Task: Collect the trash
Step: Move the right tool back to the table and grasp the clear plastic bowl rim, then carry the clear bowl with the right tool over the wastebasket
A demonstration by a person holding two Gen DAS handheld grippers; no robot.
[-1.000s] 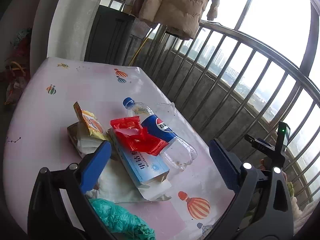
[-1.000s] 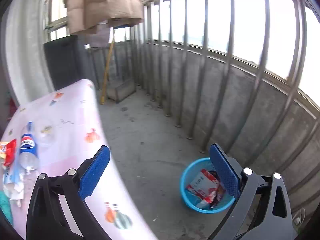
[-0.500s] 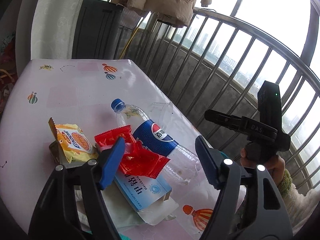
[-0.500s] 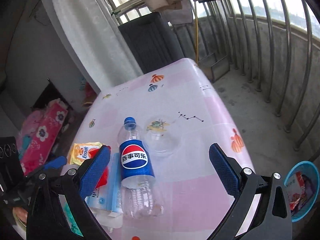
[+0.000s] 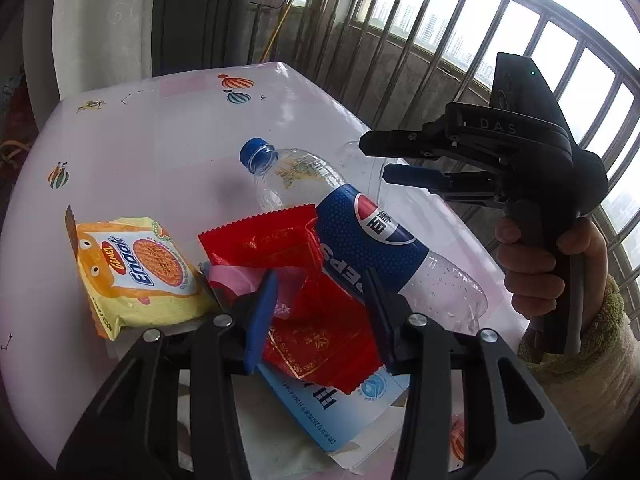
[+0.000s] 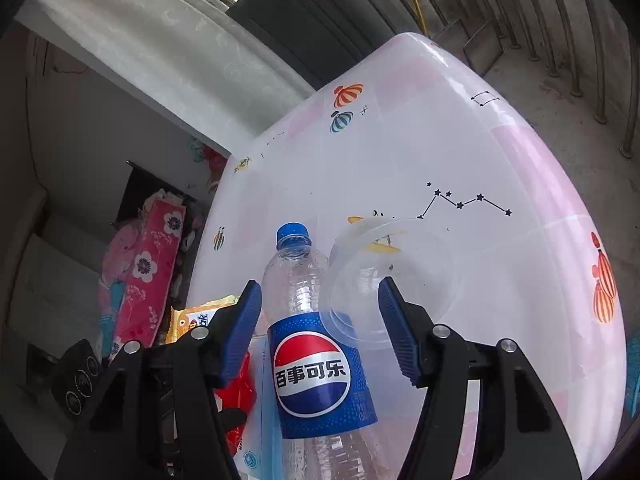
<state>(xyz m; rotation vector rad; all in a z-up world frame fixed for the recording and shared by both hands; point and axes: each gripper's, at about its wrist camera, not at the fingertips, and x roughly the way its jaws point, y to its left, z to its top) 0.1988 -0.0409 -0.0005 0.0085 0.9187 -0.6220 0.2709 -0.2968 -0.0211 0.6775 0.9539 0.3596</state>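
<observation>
An empty Pepsi bottle [image 5: 360, 236] lies on the pink table [image 5: 160, 148], cap pointing away. A red wrapper [image 5: 304, 312] lies on a light blue box [image 5: 344, 404] beside it. My left gripper [image 5: 320, 304] is open, its fingers straddling the red wrapper. My right gripper [image 6: 320, 316] is open above the bottle [image 6: 320, 368], fingers either side of it; it also shows in the left wrist view [image 5: 400, 160]. A clear plastic lid [image 6: 392, 276] lies right of the bottle's neck.
A yellow Emook snack packet [image 5: 136, 272] lies left of the red wrapper on white tissue [image 5: 280, 452]. A metal balcony railing [image 5: 460, 32] runs behind the table. A blue bin edge [image 6: 632, 372] shows past the table's right side.
My right gripper swung from the blue bin back over the table and came down over the bottle, narrowing. My left gripper moved in close over the red wrapper and narrowed.
</observation>
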